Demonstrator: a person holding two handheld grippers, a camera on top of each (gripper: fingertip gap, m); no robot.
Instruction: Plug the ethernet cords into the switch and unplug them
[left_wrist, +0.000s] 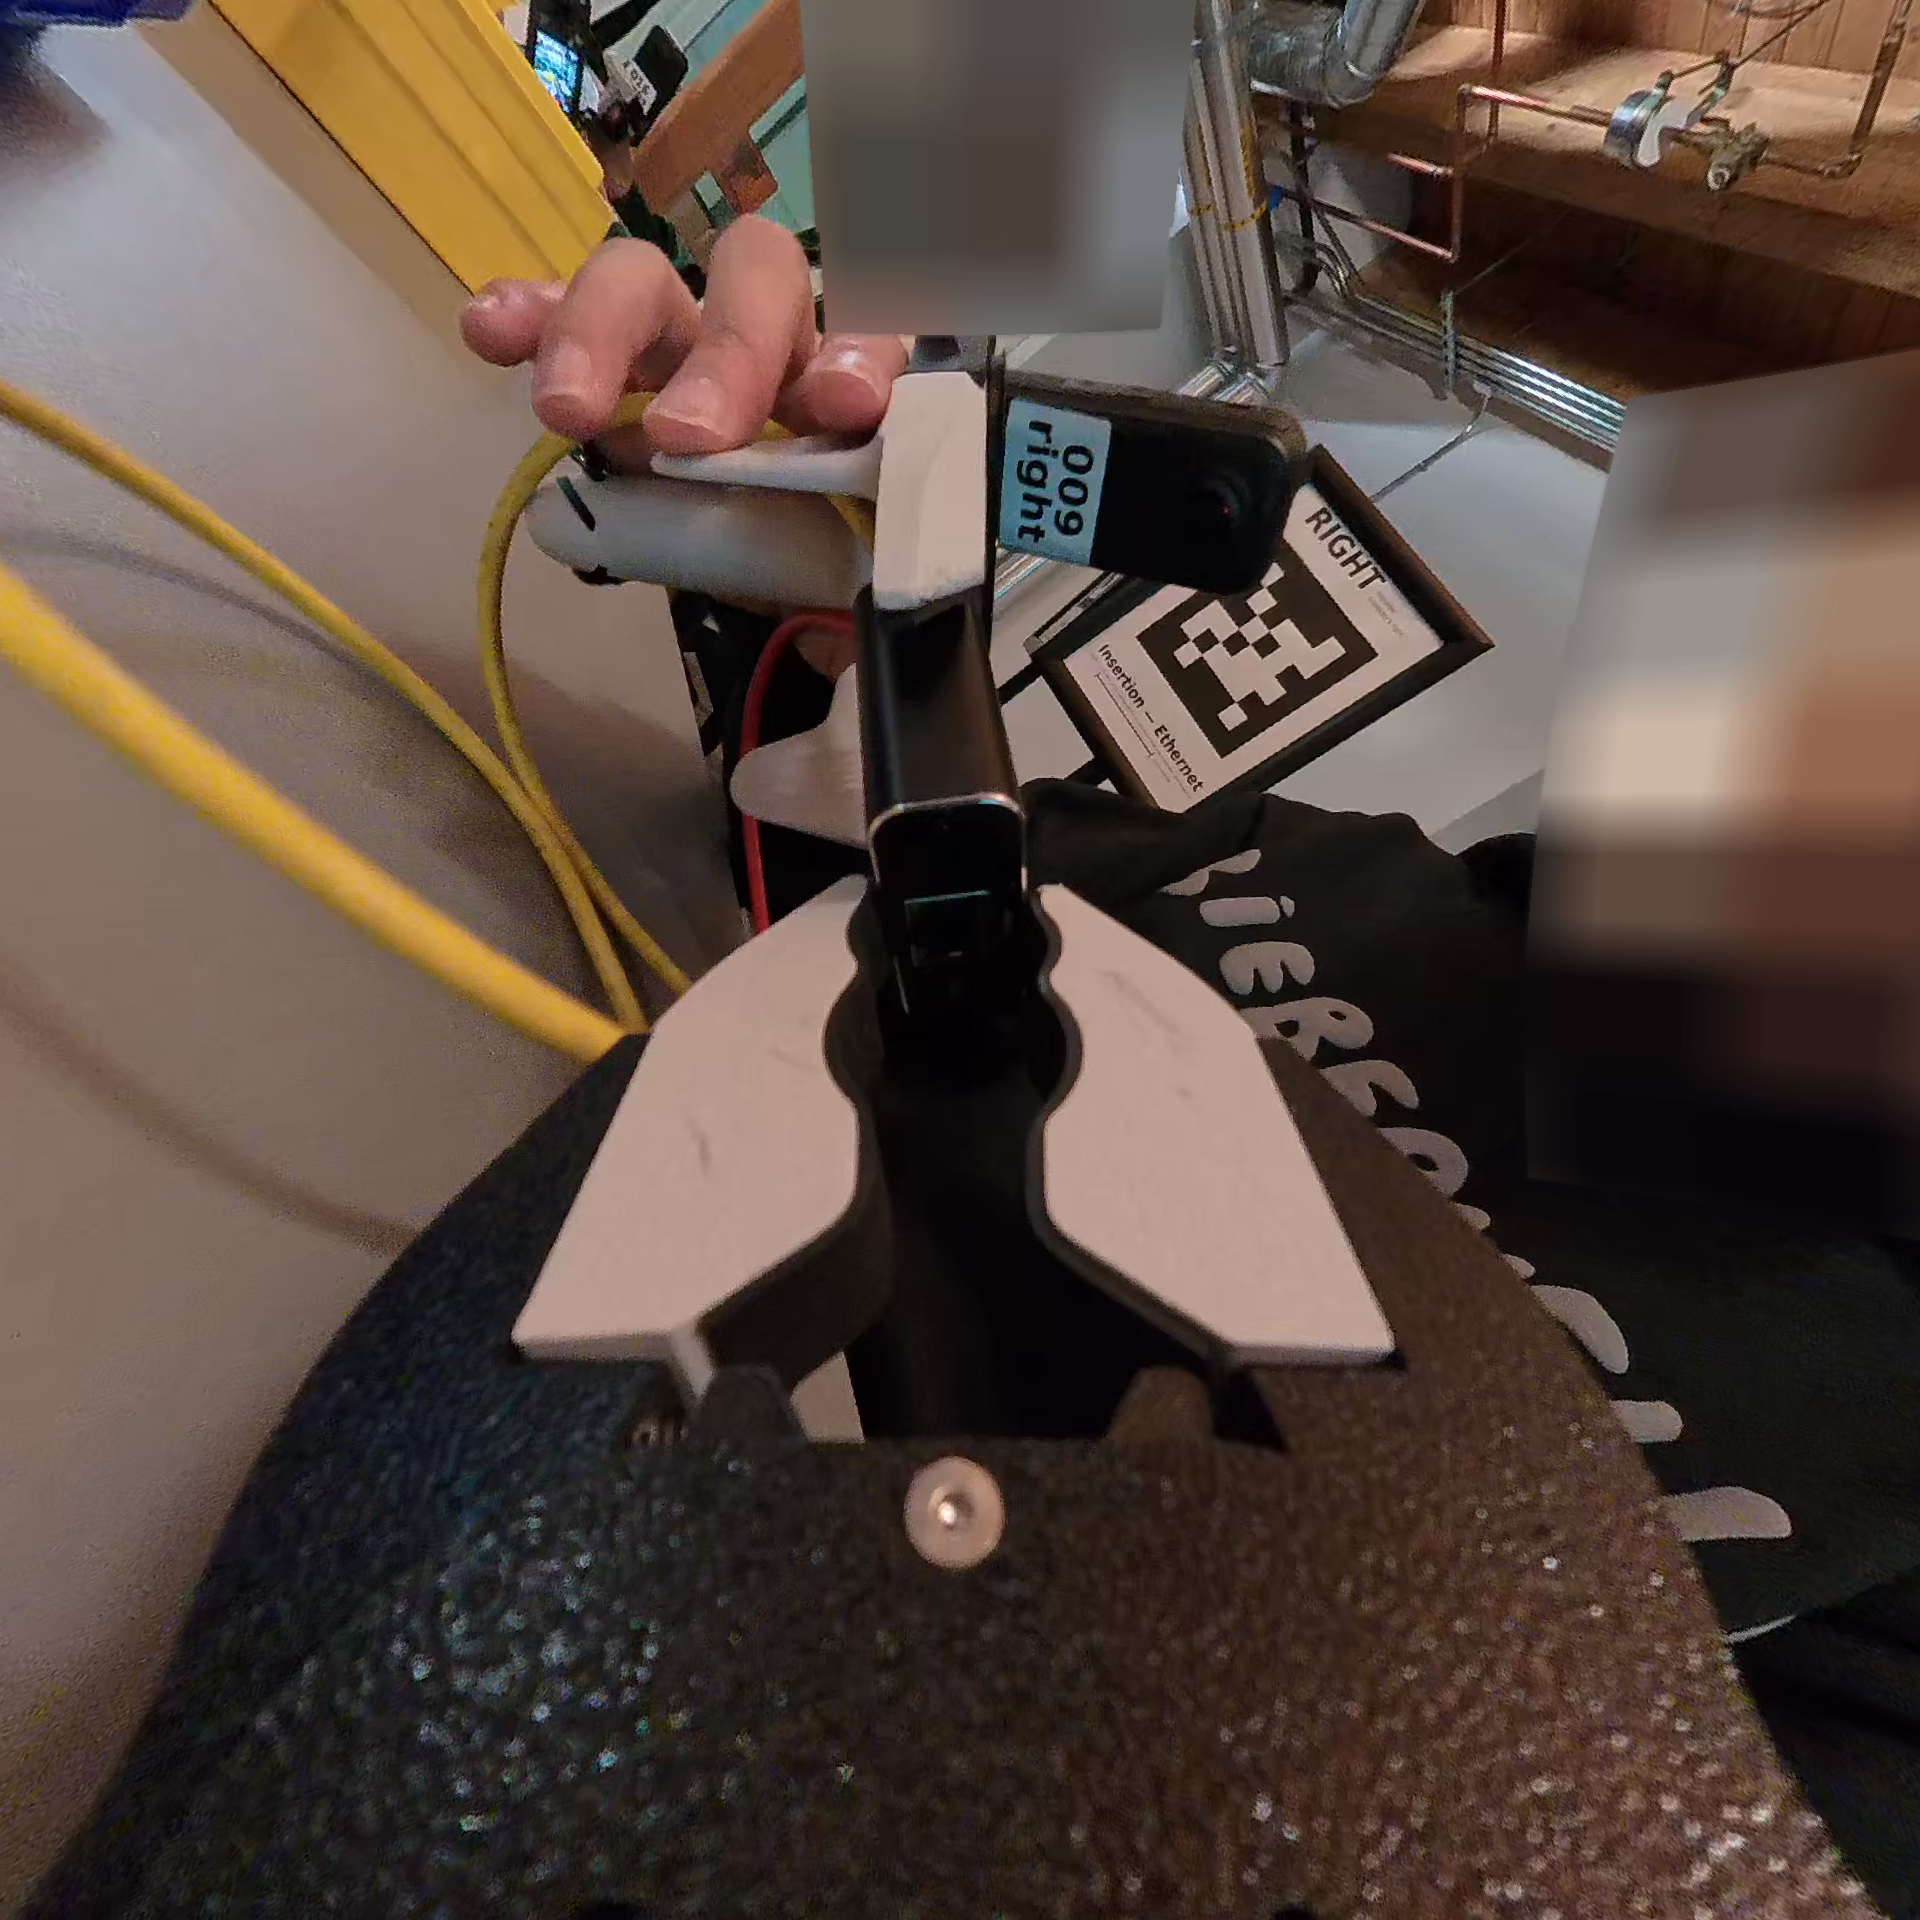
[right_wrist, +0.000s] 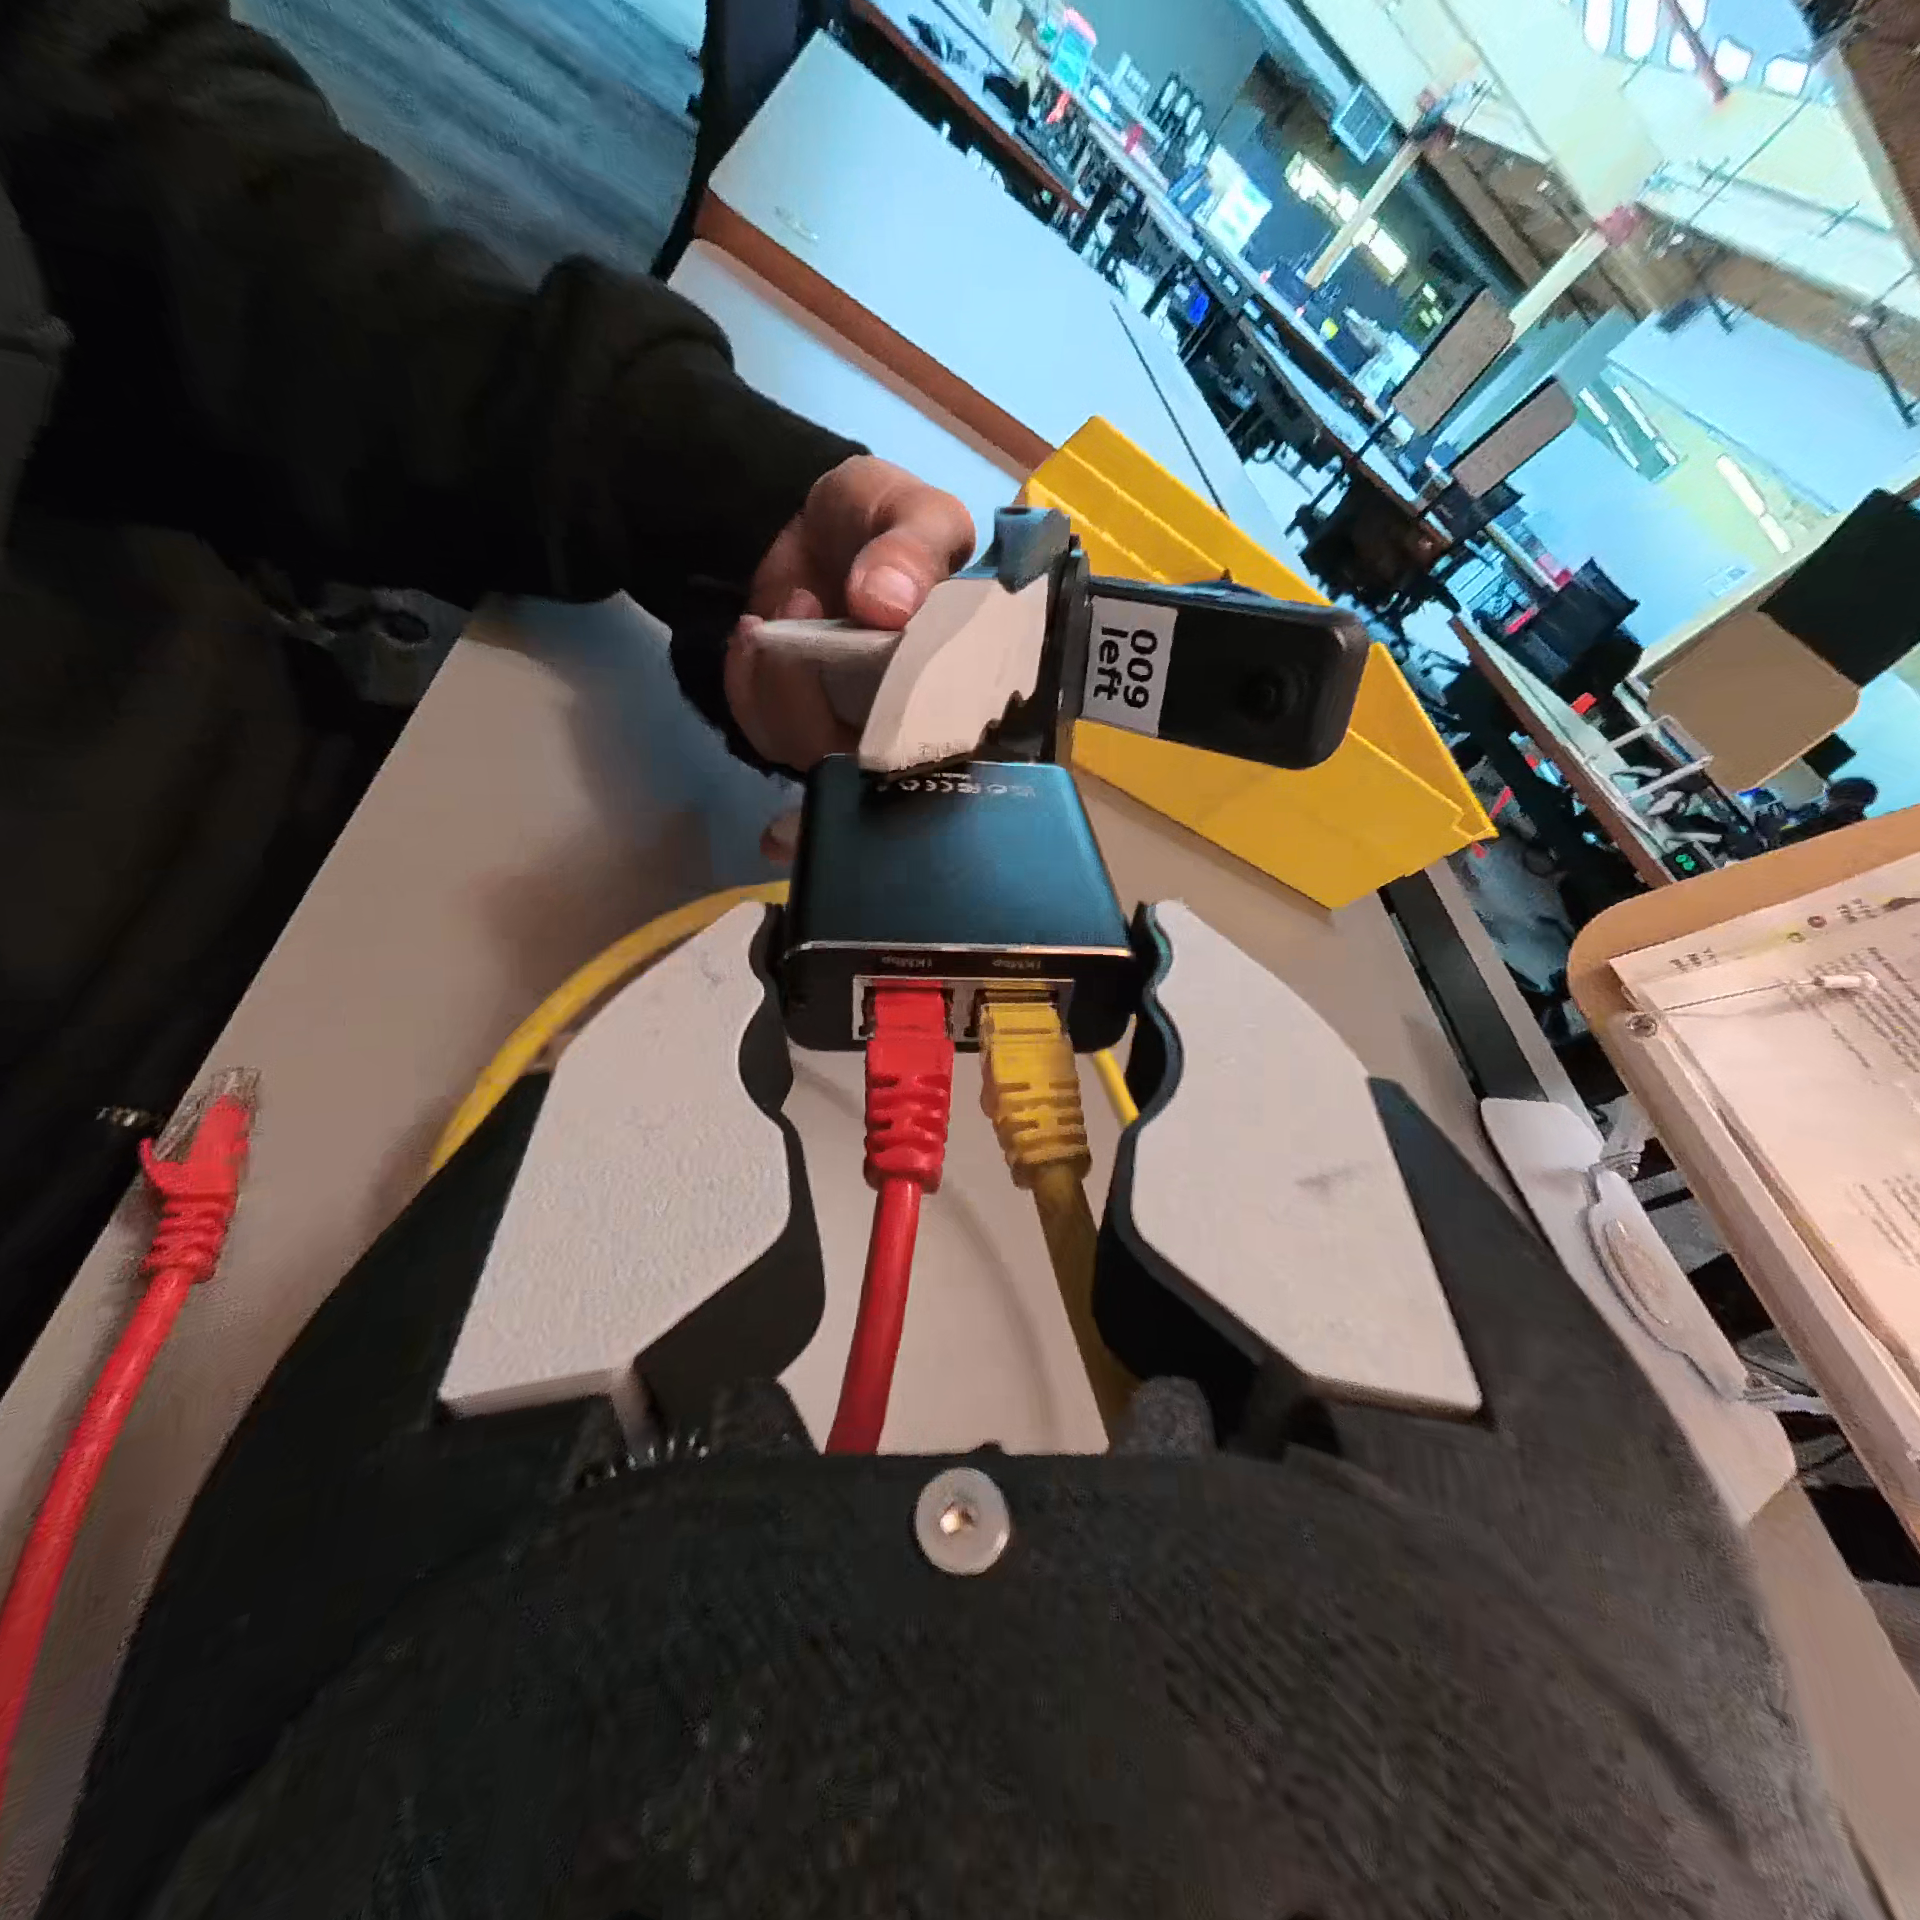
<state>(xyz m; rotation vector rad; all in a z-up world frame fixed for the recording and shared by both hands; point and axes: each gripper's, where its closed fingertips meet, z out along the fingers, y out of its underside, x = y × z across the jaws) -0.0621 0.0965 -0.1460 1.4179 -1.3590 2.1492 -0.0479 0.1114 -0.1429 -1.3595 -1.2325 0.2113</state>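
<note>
- A small black switch (right_wrist: 951, 883) is held up off the pale tabletop (right_wrist: 499, 831) between two hand-held grippers, with a red cord (right_wrist: 904, 1101) and a yellow cord (right_wrist: 1029, 1091) both seated side by side in its ports.
- The plugging half of the task looks done — the step in hand is judged to be the unplugging, with neither plug drawn out yet.
- The right gripper (right_wrist: 961, 987) has its jaws clenched on the port end of the switch, one white finger (right_wrist: 665, 1143) pressed to each side of the housing; both cords run back down the gap between the fingers.
- The left gripper (left_wrist: 951, 997) grasps the opposite end of the same switch, its jaws closed narrowly on the thin edge of the black body.
- A person's hand (right_wrist: 831, 623) in a dark sleeve works the left gripper's handle; another hand (left_wrist: 665, 343) holds the right one.
- The next move likely calls for the right gripper to release the housing and take one plug by its boot — pressing the latch tab before pulling straight back, while the left gripper steadies the switch.
- The loose end of a red cord (right_wrist: 203, 1153) lies on the tabletop well to the side, and a yellow bin (right_wrist: 1299, 821) stands behind.
</note>
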